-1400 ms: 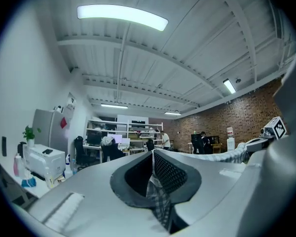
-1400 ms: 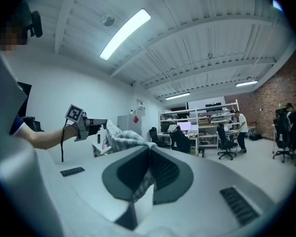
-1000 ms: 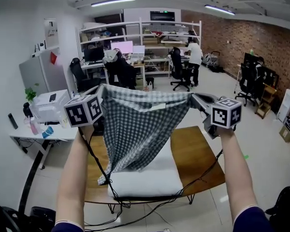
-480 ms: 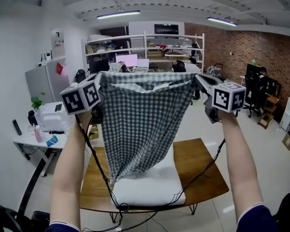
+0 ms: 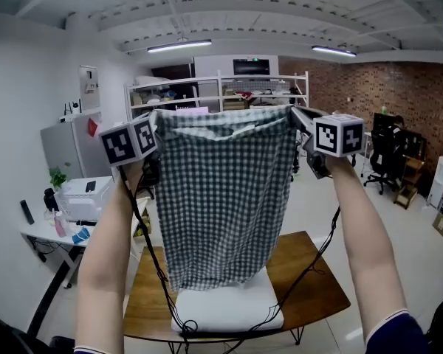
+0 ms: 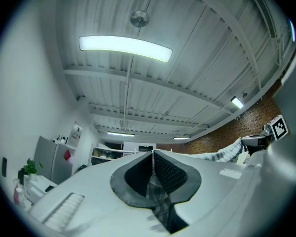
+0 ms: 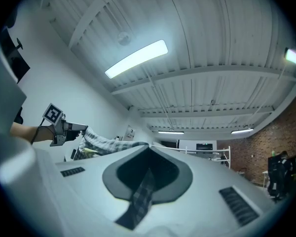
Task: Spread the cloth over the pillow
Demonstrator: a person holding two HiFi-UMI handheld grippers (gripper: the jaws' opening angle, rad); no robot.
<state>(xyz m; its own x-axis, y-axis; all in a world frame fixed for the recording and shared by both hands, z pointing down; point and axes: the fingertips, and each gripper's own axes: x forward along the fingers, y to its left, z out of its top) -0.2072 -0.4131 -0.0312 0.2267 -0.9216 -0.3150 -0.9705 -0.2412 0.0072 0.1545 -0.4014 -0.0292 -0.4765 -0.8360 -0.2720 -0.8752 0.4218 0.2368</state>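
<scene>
A checked cloth (image 5: 221, 198) hangs spread above the middle of the table (image 5: 310, 268). The left gripper (image 5: 156, 116) and the right gripper (image 5: 295, 112) each pinch one top corner (arms held high). Its lower edge hangs over the white pillow (image 5: 229, 310) at the table's near edge.

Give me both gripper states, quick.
Left gripper: closed, holding one top corner of the cloth.
Right gripper: closed, holding the other top corner of the cloth.
</scene>
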